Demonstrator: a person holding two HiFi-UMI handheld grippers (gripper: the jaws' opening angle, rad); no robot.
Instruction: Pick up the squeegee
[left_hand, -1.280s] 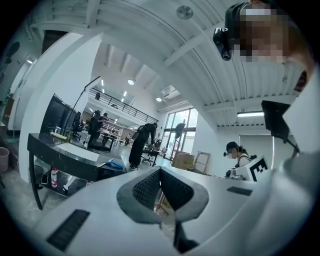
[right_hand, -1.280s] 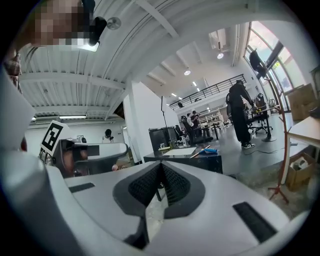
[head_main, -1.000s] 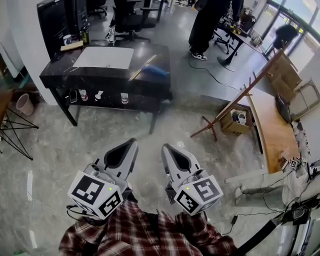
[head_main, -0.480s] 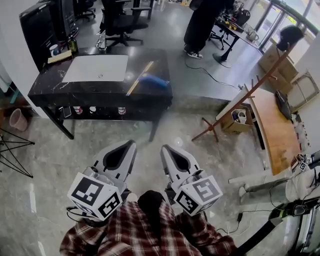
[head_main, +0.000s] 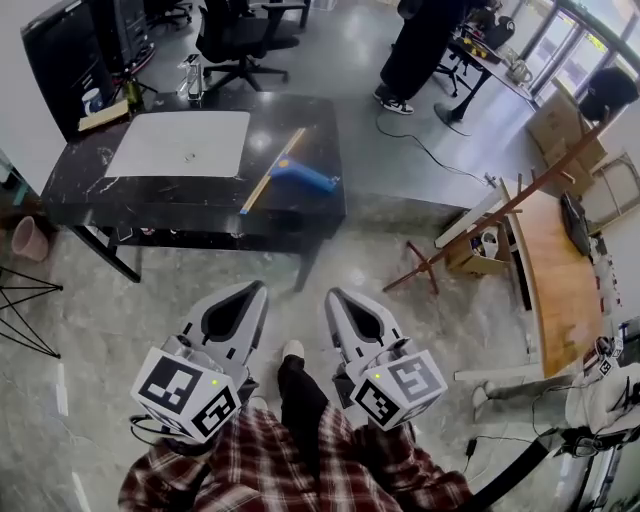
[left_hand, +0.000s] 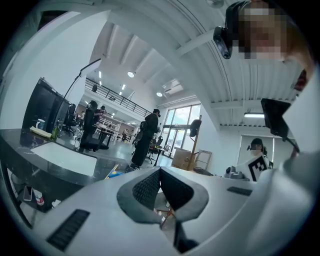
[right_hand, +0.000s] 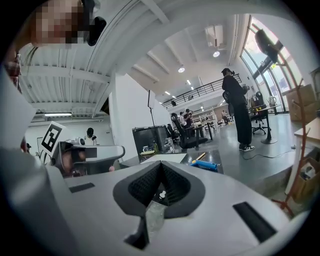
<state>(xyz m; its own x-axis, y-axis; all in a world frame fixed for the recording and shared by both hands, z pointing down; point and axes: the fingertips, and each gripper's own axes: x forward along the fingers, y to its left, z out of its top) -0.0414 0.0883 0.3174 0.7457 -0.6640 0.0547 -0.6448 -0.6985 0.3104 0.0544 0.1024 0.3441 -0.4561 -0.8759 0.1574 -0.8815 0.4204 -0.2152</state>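
Approach step: squeegee (head_main: 290, 172) lies on black table (head_main: 60, 190), well ahead of both claws. Left claw (head_main: 250, 292) and right claw (head_main: 338, 298) closed, empty. Next: close distance, open one claw.

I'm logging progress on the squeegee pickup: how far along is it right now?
Nothing is done yet: the squeegee lies untouched on the dark table. In hand: nothing; the left tongs and right tongs are shut and empty, over the floor short of the table. Left: reach the table, open tongs, grip the squeegee, lift it.
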